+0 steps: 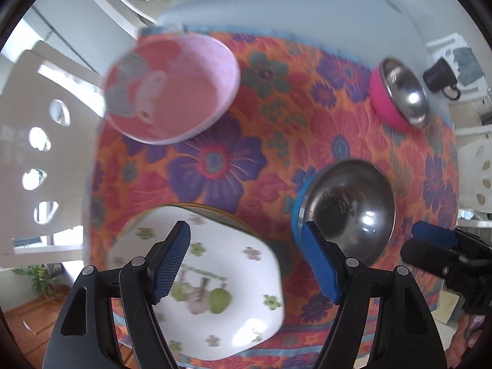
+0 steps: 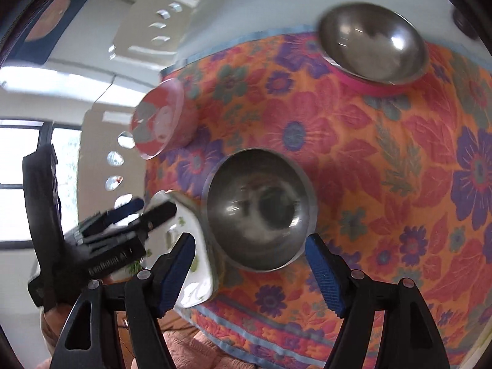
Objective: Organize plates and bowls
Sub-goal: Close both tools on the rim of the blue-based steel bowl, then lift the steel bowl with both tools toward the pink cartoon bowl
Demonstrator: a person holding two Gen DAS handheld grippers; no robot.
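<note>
Your left gripper [image 1: 247,264] hangs over the white flowered plate [image 1: 215,292], jaws spread wide with nothing between them. Your right gripper [image 2: 250,272] is equally wide and empty above the blue-rimmed steel bowl [image 2: 261,212] on the floral worktop [image 2: 384,153]. The pink bowl [image 1: 172,86] and the pink-sided steel bowl [image 2: 373,46] sit well apart. The lettering on the left gripper's body is too blurred to read.
</note>
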